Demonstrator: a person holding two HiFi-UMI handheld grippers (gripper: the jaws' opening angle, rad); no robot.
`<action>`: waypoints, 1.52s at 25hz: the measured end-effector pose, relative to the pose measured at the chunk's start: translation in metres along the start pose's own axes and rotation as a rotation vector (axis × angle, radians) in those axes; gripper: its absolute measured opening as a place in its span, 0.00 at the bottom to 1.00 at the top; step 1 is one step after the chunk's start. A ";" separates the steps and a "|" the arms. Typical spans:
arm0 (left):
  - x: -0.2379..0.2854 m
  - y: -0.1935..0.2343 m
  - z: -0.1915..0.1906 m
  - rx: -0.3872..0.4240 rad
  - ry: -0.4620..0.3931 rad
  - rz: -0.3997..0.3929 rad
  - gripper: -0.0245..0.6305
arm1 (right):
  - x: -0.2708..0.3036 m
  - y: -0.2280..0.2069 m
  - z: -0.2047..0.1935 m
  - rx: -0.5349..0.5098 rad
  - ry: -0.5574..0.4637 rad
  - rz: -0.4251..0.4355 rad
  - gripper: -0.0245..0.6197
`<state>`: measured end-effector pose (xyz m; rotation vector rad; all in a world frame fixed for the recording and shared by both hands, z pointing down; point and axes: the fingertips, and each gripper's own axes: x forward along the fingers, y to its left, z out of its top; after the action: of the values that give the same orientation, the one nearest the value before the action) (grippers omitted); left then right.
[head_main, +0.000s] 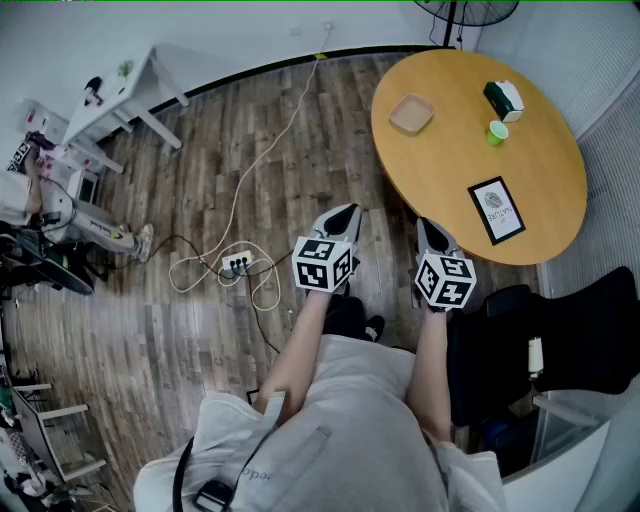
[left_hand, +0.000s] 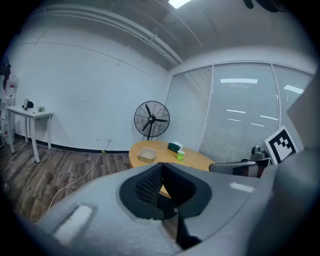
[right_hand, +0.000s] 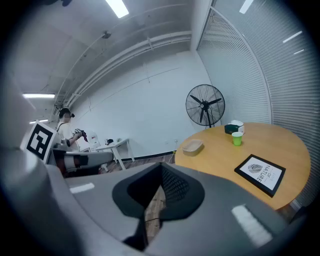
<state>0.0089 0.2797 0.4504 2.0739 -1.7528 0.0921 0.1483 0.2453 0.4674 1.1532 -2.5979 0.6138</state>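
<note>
Both grippers are held in front of the person's body, above the wooden floor. My left gripper (head_main: 347, 212) (left_hand: 161, 165) is shut with nothing between its jaws, left of the edge of the round wooden table (head_main: 450, 170). My right gripper (head_main: 426, 228) (right_hand: 161, 167) is also shut and empty, its tip at the table's near rim. On the table lie a beige tray (head_main: 411, 113) (right_hand: 192, 146), a green cup (head_main: 497, 132) (right_hand: 237, 138), a dark tissue box (head_main: 504, 99) and a black-framed picture (head_main: 496, 210) (right_hand: 260, 172).
A power strip with looping white cables (head_main: 236, 265) lies on the floor to the left. A white desk (head_main: 120, 95) stands at the back left and a standing fan (left_hand: 151, 119) behind the table. A black chair (head_main: 545, 340) is at the right. Another person (right_hand: 65, 125) stands by the desk.
</note>
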 end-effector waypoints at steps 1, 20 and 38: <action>0.000 0.001 0.000 0.003 0.002 -0.001 0.04 | 0.001 0.000 0.000 0.001 0.001 -0.002 0.04; 0.030 0.056 0.011 -0.031 0.066 -0.078 0.04 | 0.048 0.008 0.005 0.112 -0.004 -0.016 0.04; 0.087 0.139 0.073 -0.008 0.042 -0.213 0.04 | 0.111 0.013 0.015 0.156 -0.023 -0.183 0.04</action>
<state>-0.1220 0.1569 0.4488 2.2218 -1.4959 0.0649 0.0648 0.1742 0.4916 1.4340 -2.4617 0.7777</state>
